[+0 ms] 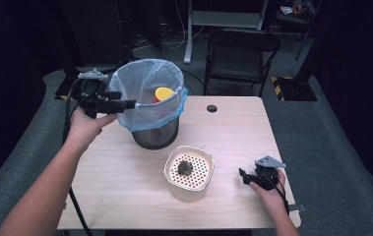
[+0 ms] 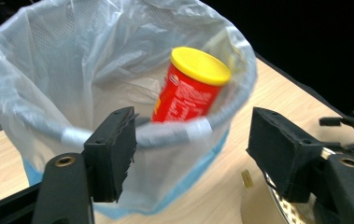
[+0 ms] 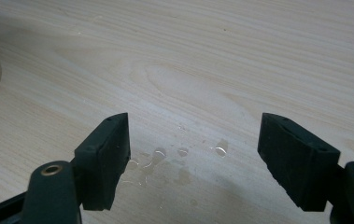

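Observation:
A black mesh bin (image 1: 155, 135) lined with a pale blue bag (image 1: 144, 81) stands at the table's back left. Inside it leans a red can with a yellow lid (image 1: 164, 93) (image 2: 191, 88). My left gripper (image 1: 125, 104) (image 2: 193, 149) hangs at the bin's left rim, jaws apart, with the near bag rim (image 2: 174, 135) running across the gap; the pads do not press on it. My right gripper (image 1: 243, 176) (image 3: 193, 154) rests low over the table at the front right, open, with bare wood between its jaws.
A cream container with a perforated top (image 1: 189, 173) stands in front of the bin, a dark lump (image 1: 184, 168) on it. Water drops (image 3: 179, 153) lie on the wood under the right jaws. A cable hole (image 1: 211, 108) and a folding chair (image 1: 240, 54) sit farther back.

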Demonstrator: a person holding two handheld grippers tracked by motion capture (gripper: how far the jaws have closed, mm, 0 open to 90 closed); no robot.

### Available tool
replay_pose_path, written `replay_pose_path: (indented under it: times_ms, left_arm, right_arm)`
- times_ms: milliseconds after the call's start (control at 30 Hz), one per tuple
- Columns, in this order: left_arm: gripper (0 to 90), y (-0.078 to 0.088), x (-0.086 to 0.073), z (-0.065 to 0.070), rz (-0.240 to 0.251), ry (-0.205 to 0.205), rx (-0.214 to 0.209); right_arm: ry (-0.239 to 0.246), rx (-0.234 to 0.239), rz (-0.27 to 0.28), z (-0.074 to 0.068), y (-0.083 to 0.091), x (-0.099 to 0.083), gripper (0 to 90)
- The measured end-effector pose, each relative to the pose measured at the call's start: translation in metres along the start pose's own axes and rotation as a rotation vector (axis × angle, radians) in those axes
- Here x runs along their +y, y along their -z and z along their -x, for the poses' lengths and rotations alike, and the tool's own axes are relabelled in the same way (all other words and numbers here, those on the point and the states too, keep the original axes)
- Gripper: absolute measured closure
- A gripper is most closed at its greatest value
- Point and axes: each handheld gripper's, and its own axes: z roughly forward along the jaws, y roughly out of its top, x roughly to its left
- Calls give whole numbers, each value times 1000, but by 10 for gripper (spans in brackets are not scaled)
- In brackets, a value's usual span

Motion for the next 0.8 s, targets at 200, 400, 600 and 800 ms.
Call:
replay_pose_path:
  times_ms: [200, 400, 600, 800]
  left_arm:
    - [343, 10, -25, 4, 5, -19, -22]
    - [359, 12, -53, 4, 6, -14, -32]
    - [361, 8, -84, 4, 12, -5, -19]
    - [356, -1, -117, 1, 8, 9, -5]
  right_arm:
    - [2, -5, -5, -1, -1, 0, 249]
    - [9, -5, -4, -1, -1, -1, 249]
    - [-3, -11, -12, -2, -2, -1, 249]
    - [-2, -8, -13, -2, -2, -1, 249]
